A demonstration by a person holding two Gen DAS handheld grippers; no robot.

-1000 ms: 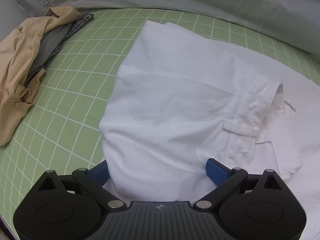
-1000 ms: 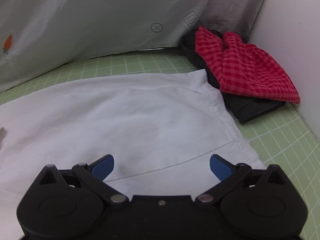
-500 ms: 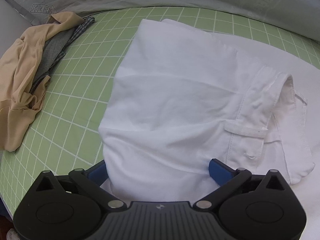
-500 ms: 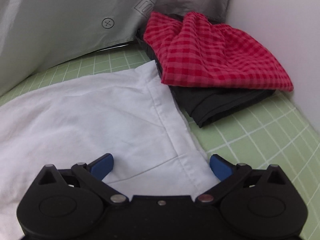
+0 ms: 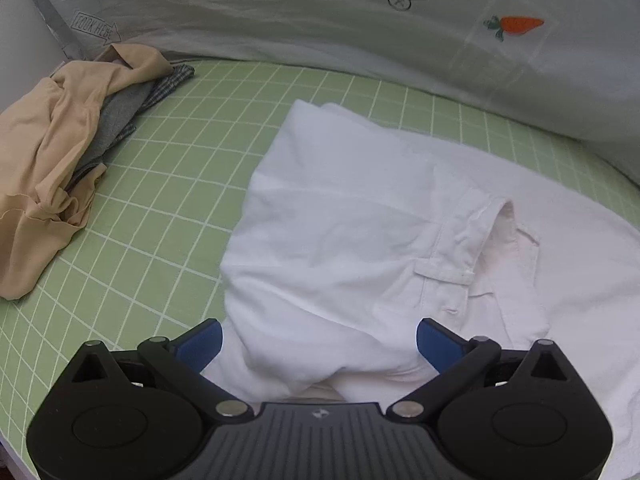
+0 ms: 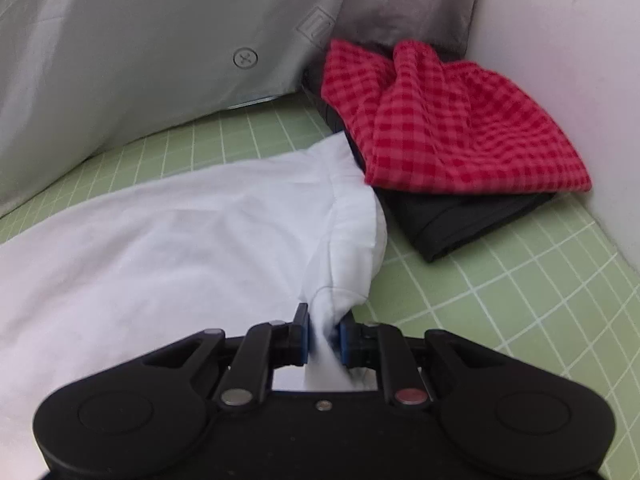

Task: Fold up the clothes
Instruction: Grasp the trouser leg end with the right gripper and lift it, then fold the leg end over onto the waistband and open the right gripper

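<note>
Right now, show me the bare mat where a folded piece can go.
Bare green mat lies between the tan pile and the white garment. A smaller patch sits in front of the red checked stack. That far right corner is crowded.

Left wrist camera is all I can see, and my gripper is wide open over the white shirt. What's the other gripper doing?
Observer: The right gripper is shut on the white shirt, pinching a bunched corner.
Operator: Is anything near that corner?
Observer: Yes, a red checked cloth lies just beyond it, by the white wall.
Operator: Is the red one on the mat?
Observer: No, it rests on a folded black garment, which lies on the green grid mat.
</note>
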